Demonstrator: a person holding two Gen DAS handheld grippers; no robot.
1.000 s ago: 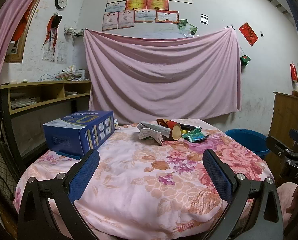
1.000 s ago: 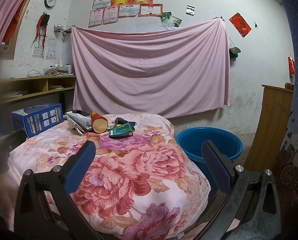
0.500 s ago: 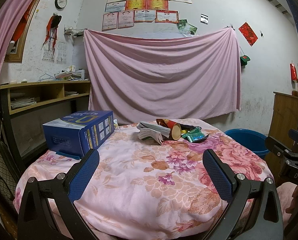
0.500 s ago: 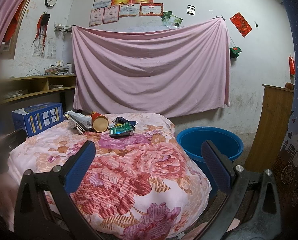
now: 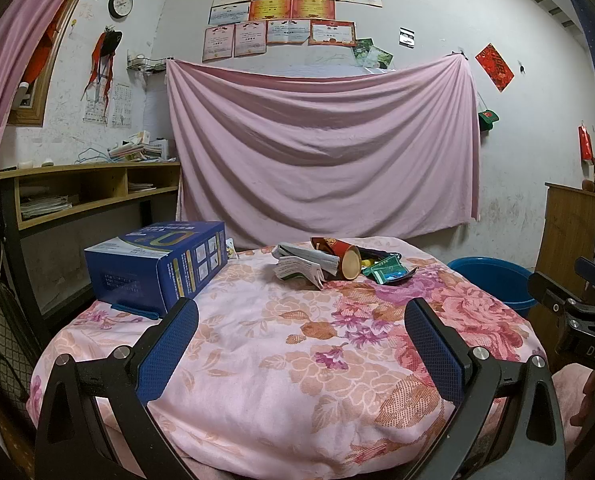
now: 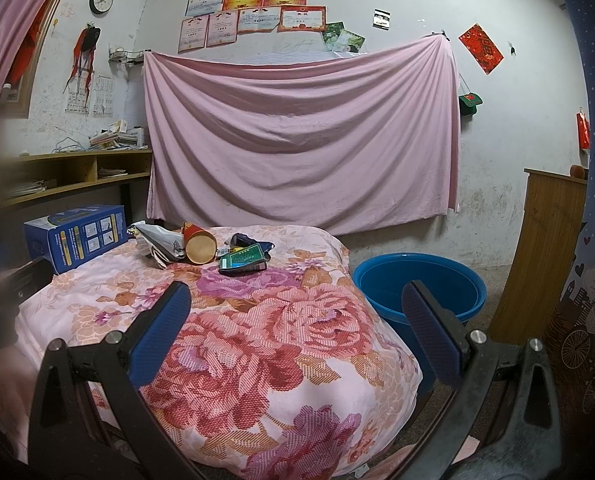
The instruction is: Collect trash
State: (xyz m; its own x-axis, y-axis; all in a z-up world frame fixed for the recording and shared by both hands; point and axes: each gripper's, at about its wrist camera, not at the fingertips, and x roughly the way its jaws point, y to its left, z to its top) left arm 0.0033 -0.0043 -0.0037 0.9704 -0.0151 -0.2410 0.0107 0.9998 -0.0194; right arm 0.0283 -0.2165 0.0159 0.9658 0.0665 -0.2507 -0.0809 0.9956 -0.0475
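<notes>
A small heap of trash lies at the far side of the flower-patterned cloth: crumpled paper (image 5: 299, 266) (image 6: 159, 242), a red paper cup (image 5: 343, 258) (image 6: 197, 244) on its side, and green wrappers (image 5: 387, 271) (image 6: 243, 260). A blue basin (image 5: 493, 280) (image 6: 419, 286) stands on the floor to the right. My left gripper (image 5: 301, 320) hovers open over the near edge of the cloth, well short of the heap. My right gripper (image 6: 297, 304) is open too, empty, near the cloth's right edge with the basin behind its right finger.
A blue cardboard box (image 5: 157, 266) (image 6: 77, 236) rests on the cloth's left side. A wooden shelf desk (image 5: 85, 188) stands at the left wall, a wooden cabinet (image 6: 549, 256) at the right. A pink sheet (image 5: 321, 160) hangs on the back wall.
</notes>
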